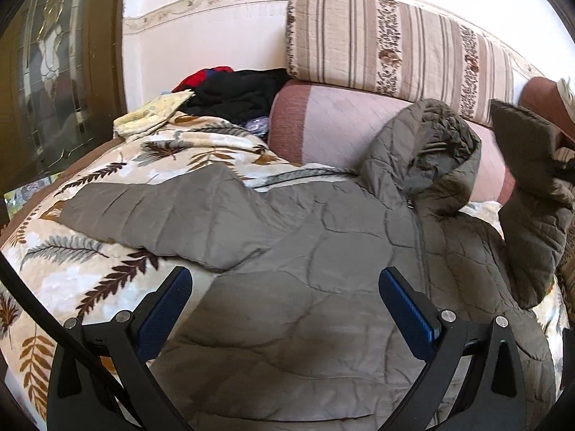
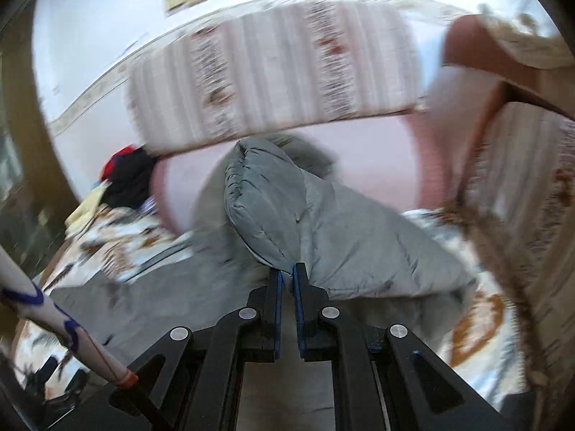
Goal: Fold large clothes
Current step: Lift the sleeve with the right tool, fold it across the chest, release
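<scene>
Grey-olive quilted hooded jacket spread front-up across a leaf-patterned blanket on a sofa seat, zipper running down the middle, hood resting against the pink backrest. One sleeve laid flat toward the left of the left wrist view; the other sleeve raised off the blanket at the right edge. Left gripper hovering over the jacket's lower body, blue-padded jaws spread wide, nothing between them. Right gripper with jaws nearly together, pinched on the end of the lifted sleeve, cuff bulging just beyond the fingertips; surroundings in this view smeared by motion blur. Striped floral cushion atop the backrest against the wall. Heap of black and red clothes at the far left end of the sofa, well apart from the jacket.
</scene>
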{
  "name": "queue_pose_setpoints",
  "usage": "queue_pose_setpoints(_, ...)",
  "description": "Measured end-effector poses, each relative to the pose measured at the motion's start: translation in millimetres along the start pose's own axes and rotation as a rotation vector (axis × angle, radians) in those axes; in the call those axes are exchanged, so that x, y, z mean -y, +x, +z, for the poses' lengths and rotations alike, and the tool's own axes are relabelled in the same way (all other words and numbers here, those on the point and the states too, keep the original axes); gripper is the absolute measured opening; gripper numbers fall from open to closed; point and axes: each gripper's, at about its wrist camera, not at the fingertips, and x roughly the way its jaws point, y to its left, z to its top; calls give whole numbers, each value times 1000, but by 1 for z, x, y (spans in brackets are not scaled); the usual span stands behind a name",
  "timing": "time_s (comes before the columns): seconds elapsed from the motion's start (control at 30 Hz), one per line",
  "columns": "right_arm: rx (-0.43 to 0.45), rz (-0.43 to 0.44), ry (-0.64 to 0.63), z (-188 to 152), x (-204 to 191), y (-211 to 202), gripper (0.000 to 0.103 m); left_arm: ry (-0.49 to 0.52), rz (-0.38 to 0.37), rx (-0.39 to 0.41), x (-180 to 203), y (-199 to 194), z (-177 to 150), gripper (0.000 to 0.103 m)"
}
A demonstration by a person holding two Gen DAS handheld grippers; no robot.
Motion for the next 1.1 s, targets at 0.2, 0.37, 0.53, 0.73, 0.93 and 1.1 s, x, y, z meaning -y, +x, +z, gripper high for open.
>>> queue_pose_setpoints(0.2, -103, 152, -70, -43, -86, 45, 7, -58, 63, -14, -24, 5, 1, 103)
queue_pose_setpoints(0.37, -227, 219, -86, -88, -140, 106, 4, -77, 95, -30, -34, 12, 0, 103)
queue_pose_setpoints(0.53, -367, 215, -118, -127, -165, 144, 5, -69, 90, -62, -33, 23, -3, 103)
queue_pose_setpoints(0.73, -228, 142, -99, -105, -115, 95, 34, -52, 47, -80, -21, 28, -5, 103)
queue_pose_setpoints(0.93, -253, -249, -111, -120, -43, 104, 41, 13, 6, -95, 5, 30, -13, 103)
queue_pose_setpoints(1.1, -322, -281, -125, -146, -31, 130, 41, 64, 17, -96, 20, 35, -19, 103)
